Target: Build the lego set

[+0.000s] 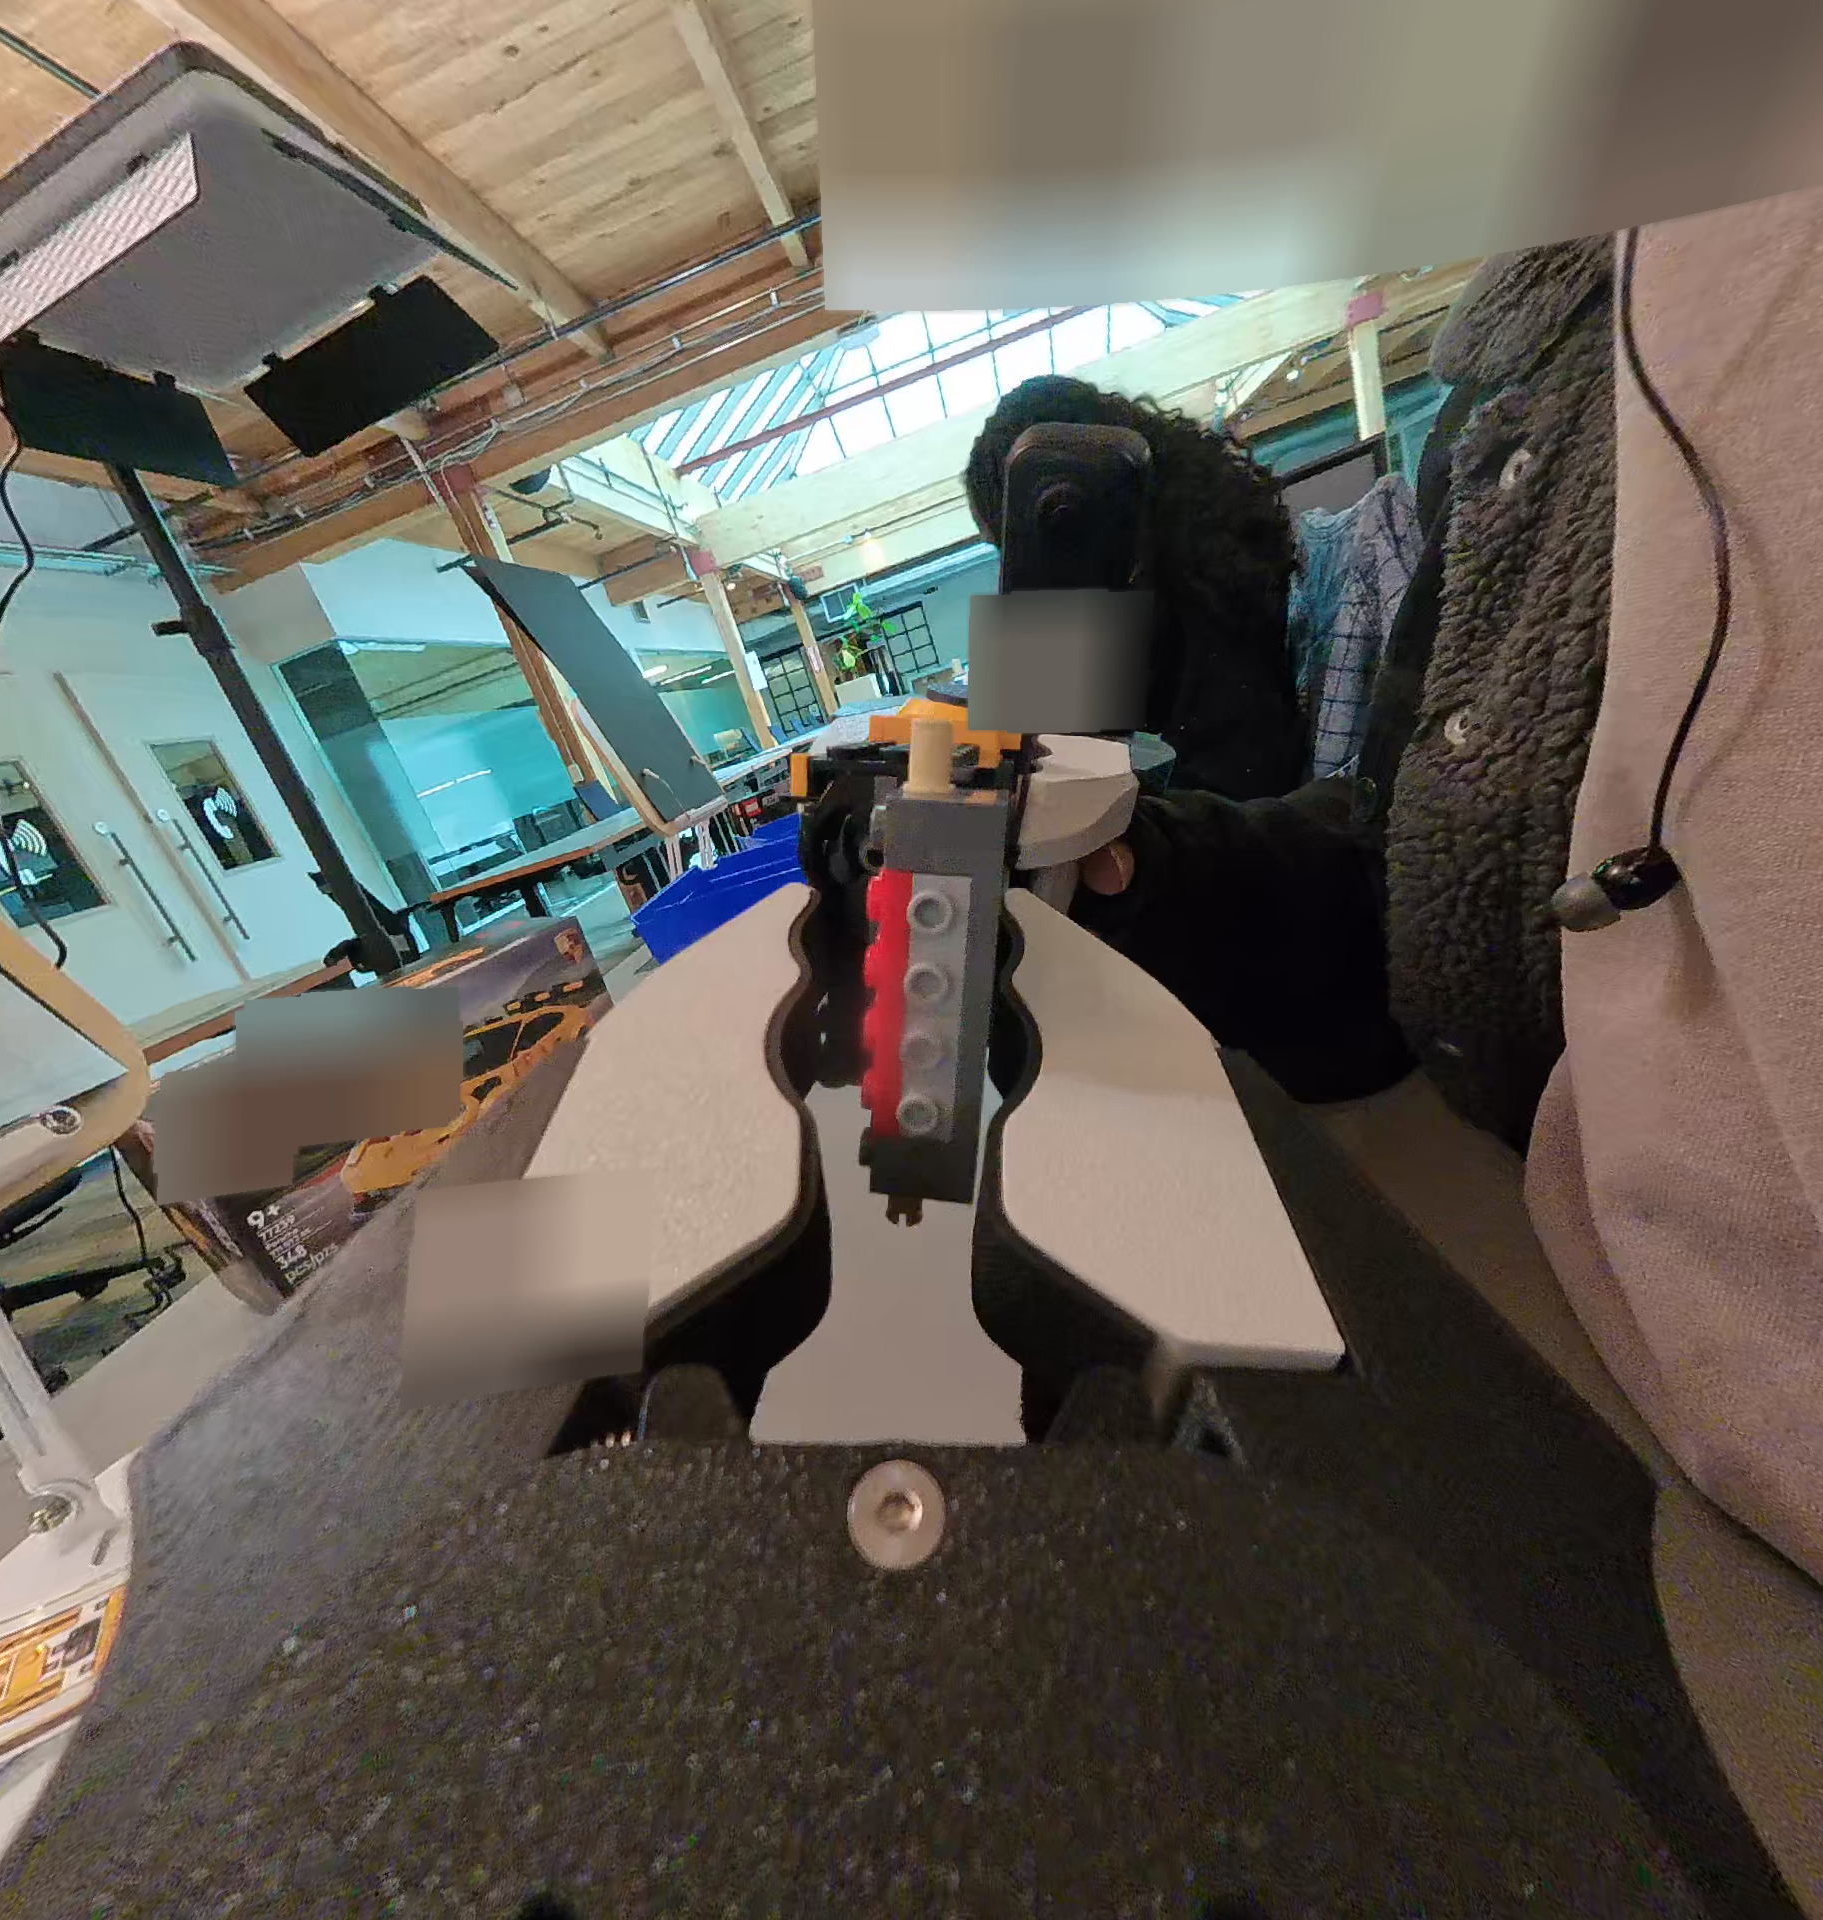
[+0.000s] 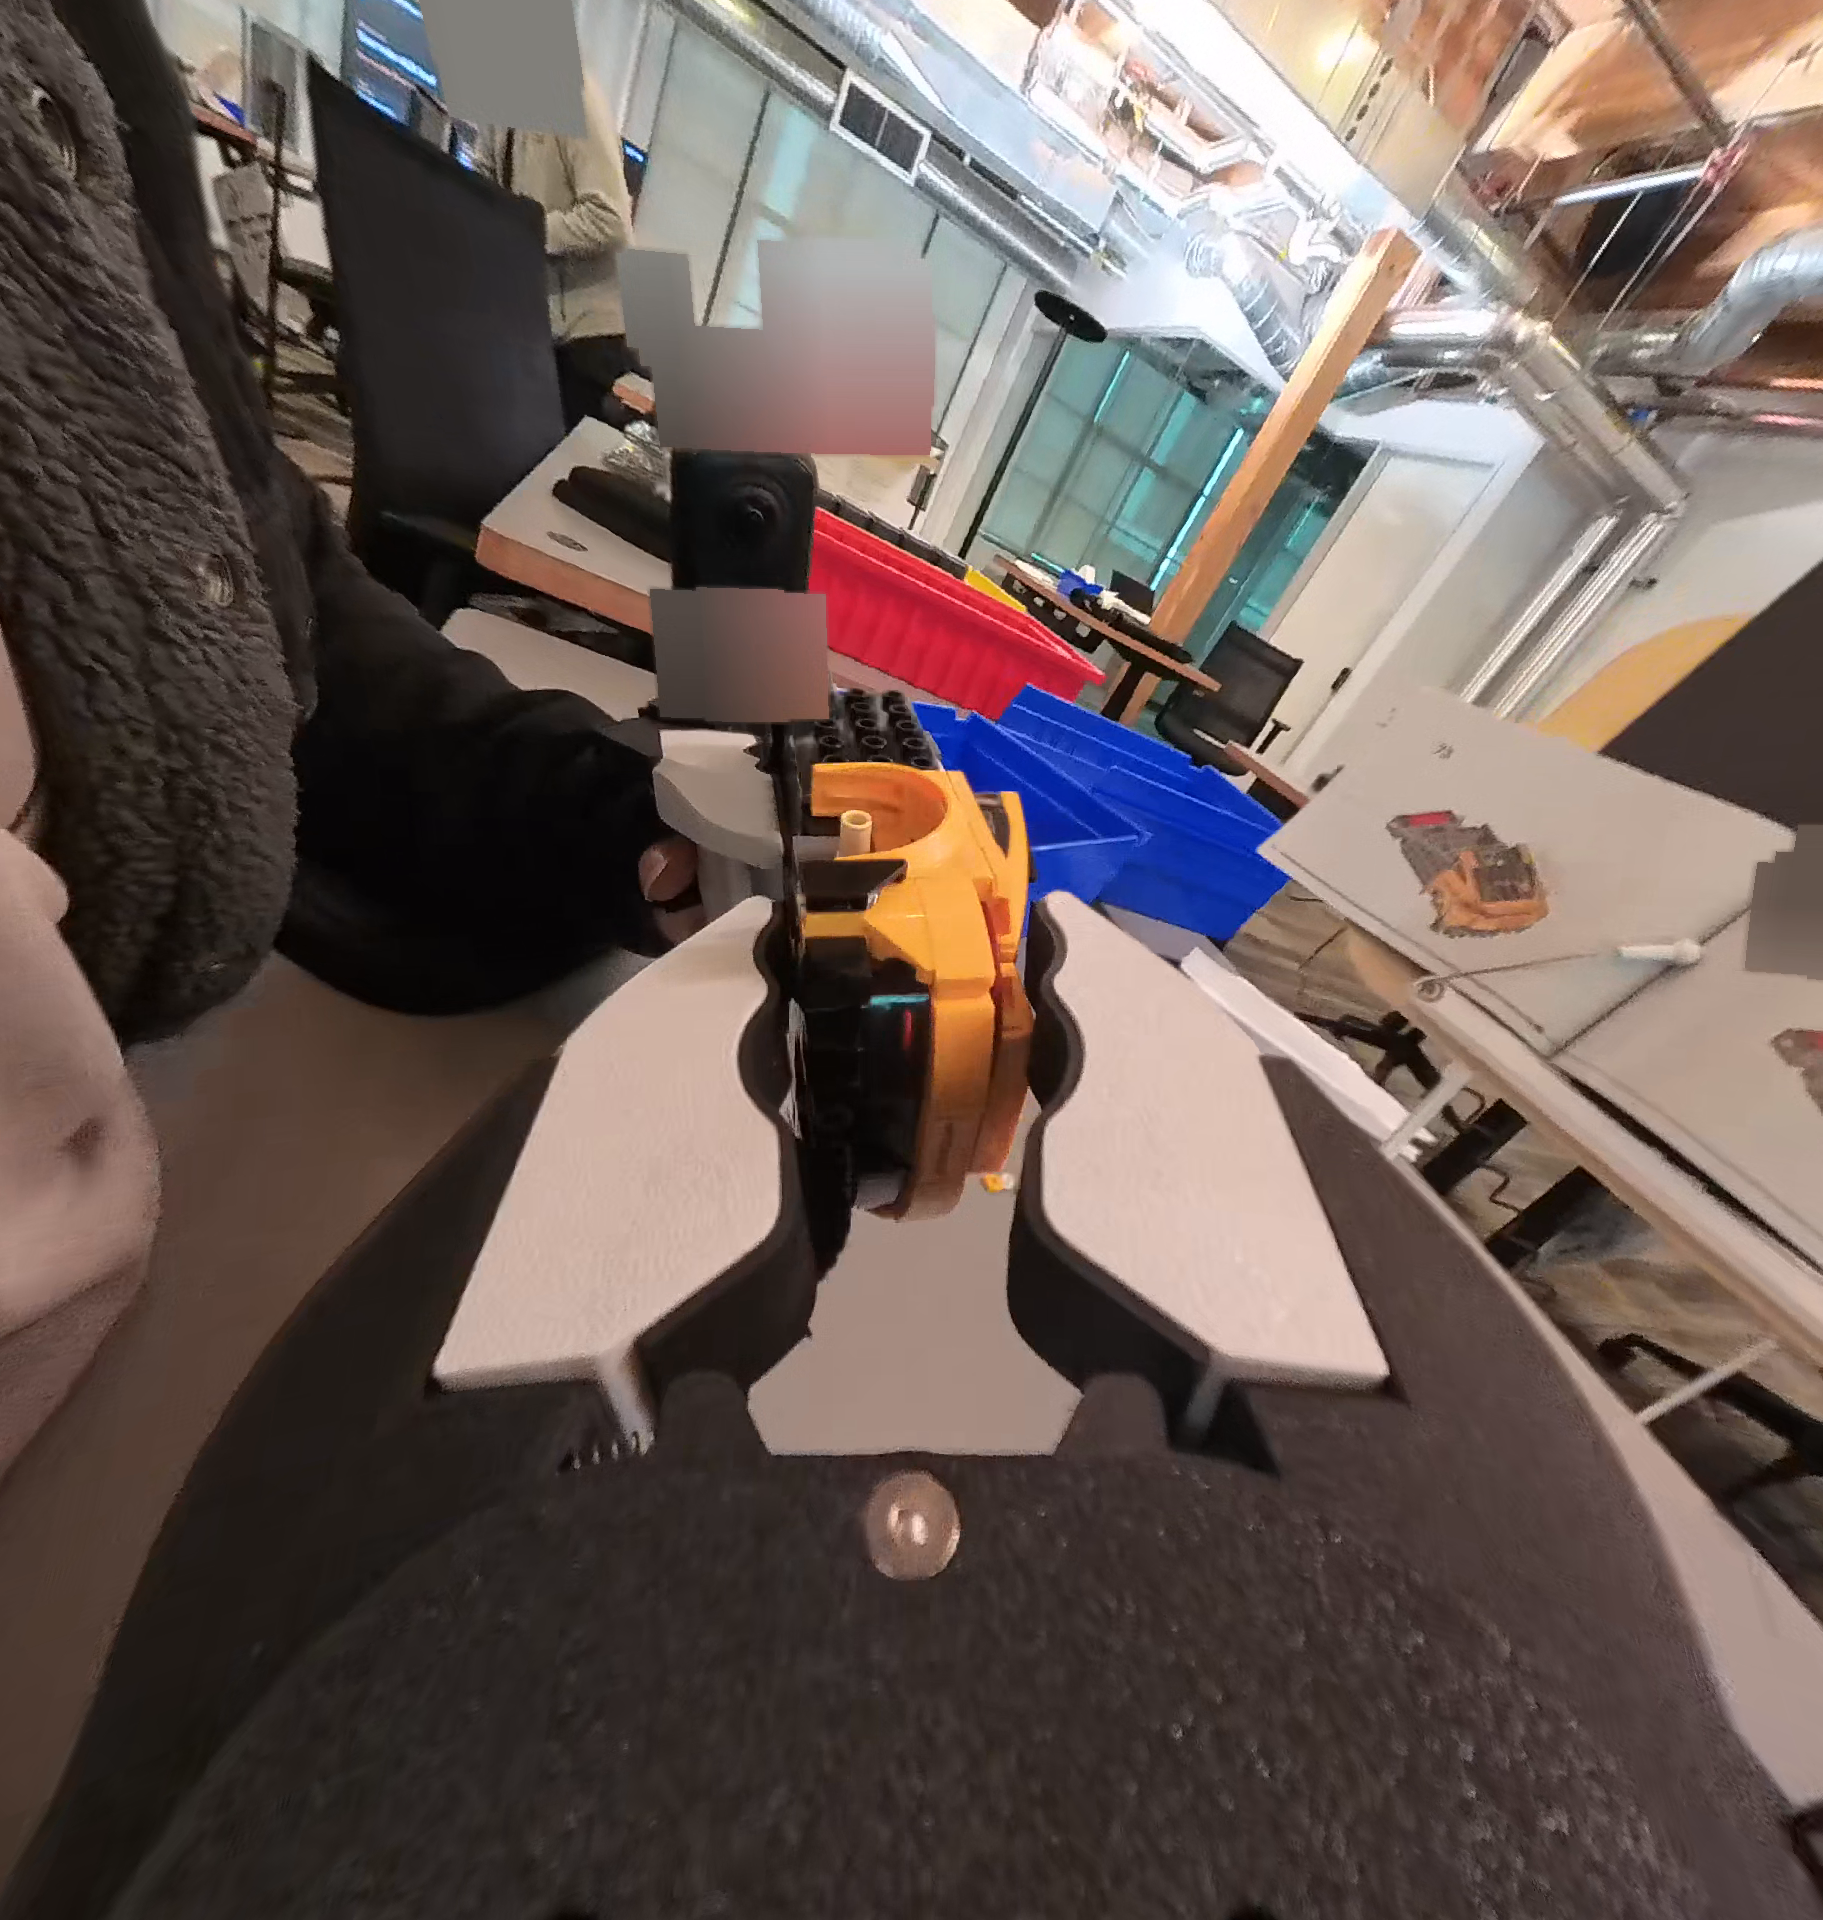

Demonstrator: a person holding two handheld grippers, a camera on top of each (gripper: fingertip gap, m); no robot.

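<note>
I hold one partly built Lego car between both grippers, lifted in the air. In the left wrist view its grey and red studded end (image 1: 938,987) sits upright between my left gripper's (image 1: 909,914) white fingers, which are shut on it. A cream peg (image 1: 930,753) sticks out at its far end. In the right wrist view the orange and black body (image 2: 938,997) is clamped by my right gripper (image 2: 902,914). The cream peg (image 2: 853,831) shows inside the orange wheel arch. Each view shows the other gripper's white finger beyond the model, the right one (image 1: 1078,805) and the left one (image 2: 709,800).
The person's beige top (image 1: 1717,935) and dark fleece jacket (image 2: 86,520) are close beside the grippers. The Lego box (image 1: 512,1049) stands to the left. Blue bins (image 2: 1115,810) and a red bin (image 2: 938,613) lie beyond. An instruction booklet (image 2: 1509,862) rests on a stand at right.
</note>
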